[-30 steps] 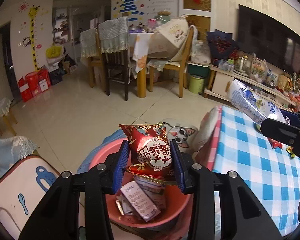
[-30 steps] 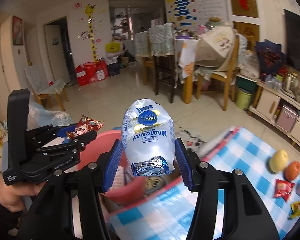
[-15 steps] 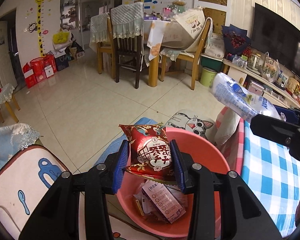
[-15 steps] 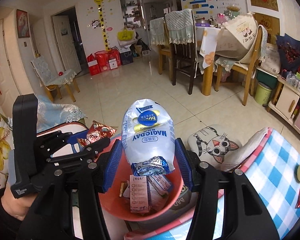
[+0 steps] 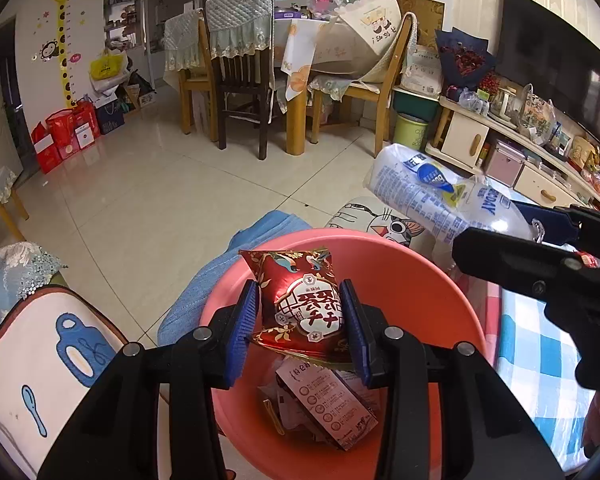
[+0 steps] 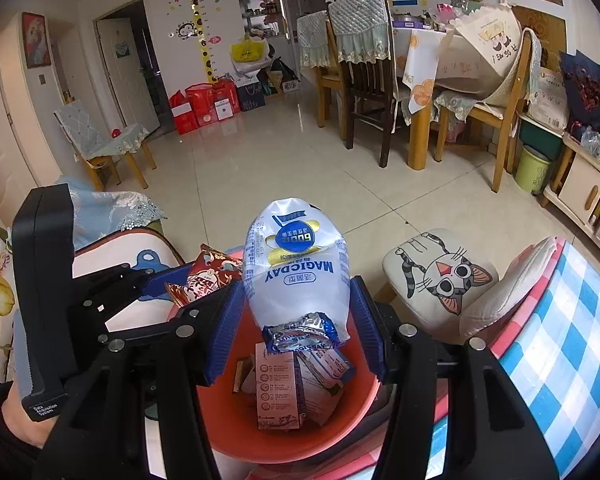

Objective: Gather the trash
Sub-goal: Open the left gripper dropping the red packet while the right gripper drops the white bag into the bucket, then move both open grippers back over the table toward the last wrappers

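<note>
Trash in hand, two pieces, both above the pink basin (image 5: pixel 440 280). Left gripper (image 5: pixel 300 330): jaws closed on a red snack packet (image 5: pixel 300 304), pinched across its middle. Right gripper (image 6: pixel 300 332): jaws closed on a white MAGICDAY bag (image 6: pixel 296 272), held near its torn foil end. Judged light, thin and crinkly, somewhat slippery; a mid-body pinch suits both. Basin already holds cartons (image 6: pixel 278 390) and wrappers. Checked table (image 6: pixel 572 344) lies at far right. Versus a second ago: both grippers have shifted off the table to directly over the basin; grips unchanged.
</note>
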`<state>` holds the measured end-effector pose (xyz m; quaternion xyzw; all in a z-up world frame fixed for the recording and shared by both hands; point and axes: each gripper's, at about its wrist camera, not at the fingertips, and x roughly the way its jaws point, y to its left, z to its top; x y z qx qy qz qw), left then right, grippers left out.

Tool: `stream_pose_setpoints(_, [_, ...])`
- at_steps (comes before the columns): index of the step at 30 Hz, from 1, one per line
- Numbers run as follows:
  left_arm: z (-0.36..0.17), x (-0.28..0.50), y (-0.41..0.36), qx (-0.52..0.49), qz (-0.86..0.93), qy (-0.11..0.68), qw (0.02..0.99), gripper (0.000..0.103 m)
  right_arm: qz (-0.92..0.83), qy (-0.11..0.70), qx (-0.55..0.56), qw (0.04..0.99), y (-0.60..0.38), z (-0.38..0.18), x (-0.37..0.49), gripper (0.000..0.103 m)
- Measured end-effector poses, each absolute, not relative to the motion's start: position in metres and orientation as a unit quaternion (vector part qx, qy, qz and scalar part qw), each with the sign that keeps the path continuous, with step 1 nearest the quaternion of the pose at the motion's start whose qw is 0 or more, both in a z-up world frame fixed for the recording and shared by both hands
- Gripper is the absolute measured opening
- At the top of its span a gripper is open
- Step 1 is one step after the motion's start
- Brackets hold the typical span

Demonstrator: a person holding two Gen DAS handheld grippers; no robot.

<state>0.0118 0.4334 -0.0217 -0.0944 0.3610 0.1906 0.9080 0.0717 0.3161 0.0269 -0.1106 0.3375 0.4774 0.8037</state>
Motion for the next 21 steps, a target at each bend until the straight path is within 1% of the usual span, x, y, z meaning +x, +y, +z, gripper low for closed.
stream_pose_setpoints(3, [-0.024, 0.013, 0.436, -0.097, 0.194, 0.365, 0.905, 0.043, 0.482, 0.341, -0.107, 0.800, 0.318, 0.023, 0.074, 0.055])
stream_pose_setpoints(4, [-0.025, 0.013, 0.437, -0.100, 0.194, 0.366, 0.905, 0.043, 0.482, 0.341, -0.106, 0.800, 0.318, 0.023, 0.074, 0.057])
stream_pose_setpoints(5, [-0.026, 0.013, 0.438, -0.103, 0.195, 0.367, 0.903, 0.043, 0.481, 0.340, -0.104, 0.801, 0.317, 0.023, 0.075, 0.063])
stream_pose_setpoints(7, [-0.026, 0.014, 0.439, -0.108, 0.195, 0.370, 0.902, 0.056, 0.477, 0.334, -0.099, 0.807, 0.314, 0.024, 0.074, 0.072])
stream_pose_setpoints(8, [-0.024, 0.013, 0.439, -0.105, 0.202, 0.368, 0.902, 0.066, 0.474, 0.332, -0.099, 0.809, 0.312, 0.025, 0.074, 0.072])
stream_pose_setpoints(11, [-0.020, 0.012, 0.440, -0.101, 0.210, 0.361, 0.903, 0.068, 0.471, 0.331, -0.095, 0.812, 0.306, 0.027, 0.075, 0.072])
stream_pose_setpoints(13, [-0.015, 0.010, 0.440, -0.108, 0.214, 0.356, 0.903, 0.071, 0.468, 0.328, -0.092, 0.815, 0.299, 0.031, 0.076, 0.072])
stream_pose_setpoints(18, [-0.002, 0.008, 0.432, -0.107, 0.210, 0.347, 0.908, 0.071, 0.458, 0.317, -0.080, 0.827, 0.270, 0.044, 0.074, 0.072])
stream_pose_setpoints(21, [0.006, 0.005, 0.422, -0.106, 0.203, 0.343, 0.911, 0.071, 0.445, 0.309, -0.070, 0.838, 0.243, 0.054, 0.074, 0.075])
